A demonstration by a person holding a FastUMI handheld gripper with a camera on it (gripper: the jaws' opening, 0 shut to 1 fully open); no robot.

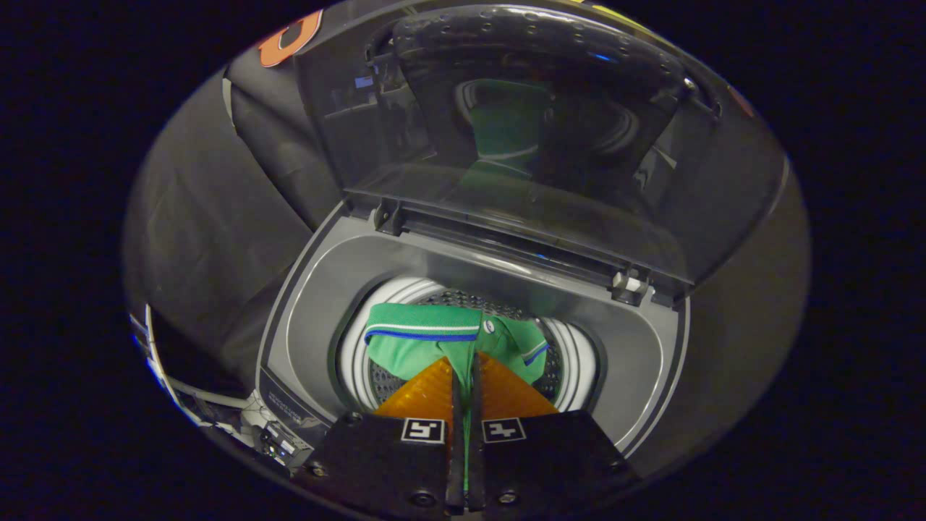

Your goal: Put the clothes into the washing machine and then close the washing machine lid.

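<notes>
1. Shirt (423,340): a green polo with a striped collar hangs just ahead of the fingertips, over the mouth of the washing machine drum (571,354); part of it drapes toward the drum's far rim, and a thin strip of green runs back between the two fingers.
2. Gripper (465,376): its fingers are pressed nearly together with the shirt's cloth pinched between them; both fingers look to bear on the fabric, so I judge the hold firm.
3. Washing machine (304,304): a top-loader, its grey top surround lies around and beyond the fingers; the lid (550,145) stands raised beyond the drum, hinged at the far side, and mirrors the green cloth in its clear panel.
4. Step in hand, as I judge it: lowering the shirt into the drum; the clothes are not yet fully inside, and the lid is not yet closed.
5. To do it well: bring the gripper down over the middle of the opening so the trailing cloth clears the white rim; spread the fingers only once most of the shirt is below the rim; otherwise a sleeve or collar may catch on the edge and foul the lid.
6. After release: draw straight back up before reaching beyond for the lid.
</notes>
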